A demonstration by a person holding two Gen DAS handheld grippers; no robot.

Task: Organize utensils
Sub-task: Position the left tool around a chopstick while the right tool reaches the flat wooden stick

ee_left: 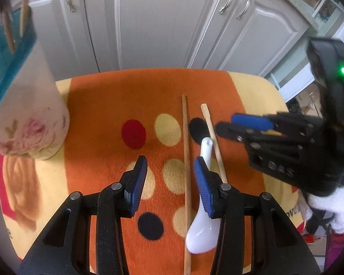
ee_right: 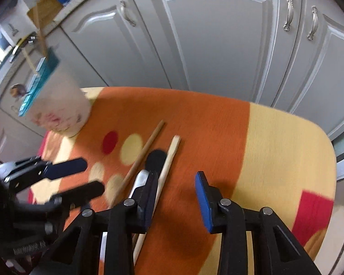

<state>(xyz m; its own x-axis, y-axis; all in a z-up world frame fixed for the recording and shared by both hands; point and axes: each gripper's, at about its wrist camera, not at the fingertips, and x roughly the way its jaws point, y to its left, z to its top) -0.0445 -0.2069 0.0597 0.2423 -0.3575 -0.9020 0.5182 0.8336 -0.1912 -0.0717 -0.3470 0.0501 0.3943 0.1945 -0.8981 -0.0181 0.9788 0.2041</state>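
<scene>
Glossy white ceramic spoon [ee_left: 200, 229], fuzzy cloth [ee_left: 98, 105]

Both claws tilted steeply downward. My left claw [ee_left: 170, 168] has jaws parted, nothing pinched between the pads. My right claw [ee_right: 176, 186] likewise parted, pads free. A white-gloved hand [ee_left: 325, 206] grips the right claw's body.

Embossed letters on the right tool [ee_left: 227, 126] are too blurred to read.

left wrist: steep, close over blanket [ee_left: 103, 105] | right wrist: same, somewhat blurred | shared: chopsticks [ee_left: 186, 151], cabinets [ee_left: 162, 23]
</scene>
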